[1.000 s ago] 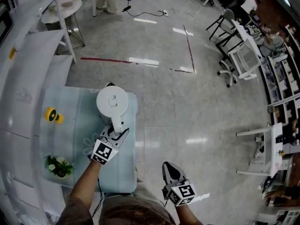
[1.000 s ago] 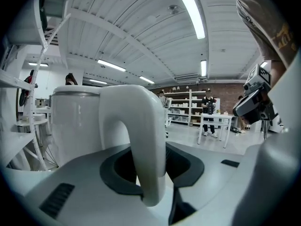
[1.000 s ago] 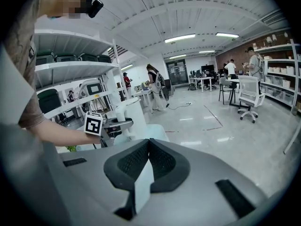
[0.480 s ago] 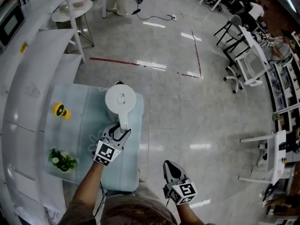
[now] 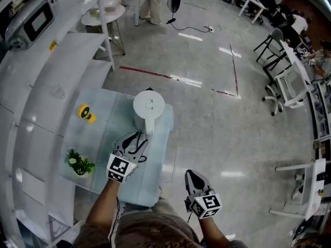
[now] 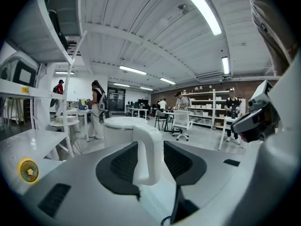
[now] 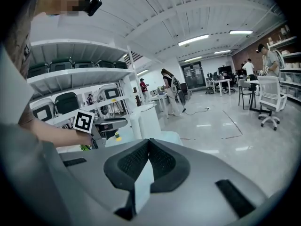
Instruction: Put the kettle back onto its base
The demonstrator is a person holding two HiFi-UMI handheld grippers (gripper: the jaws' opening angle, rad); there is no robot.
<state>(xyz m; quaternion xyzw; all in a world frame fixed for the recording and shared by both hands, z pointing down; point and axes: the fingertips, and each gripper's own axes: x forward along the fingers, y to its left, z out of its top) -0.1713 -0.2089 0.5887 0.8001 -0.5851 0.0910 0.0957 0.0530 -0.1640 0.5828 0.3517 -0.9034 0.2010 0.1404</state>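
The left gripper [image 5: 135, 140], its jaws just opened wide, straddles without pressing the curved handle [image 6: 148, 149] of the white electric kettle [image 5: 149, 107]. The kettle stands upright on the pale glass-topped table [image 5: 103, 138], apparently seated on its hidden base, so only pulling clear seems left. The right gripper [image 5: 192, 175] hangs clenched and empty above the workshop's glossy grey floor [image 5: 217, 118].
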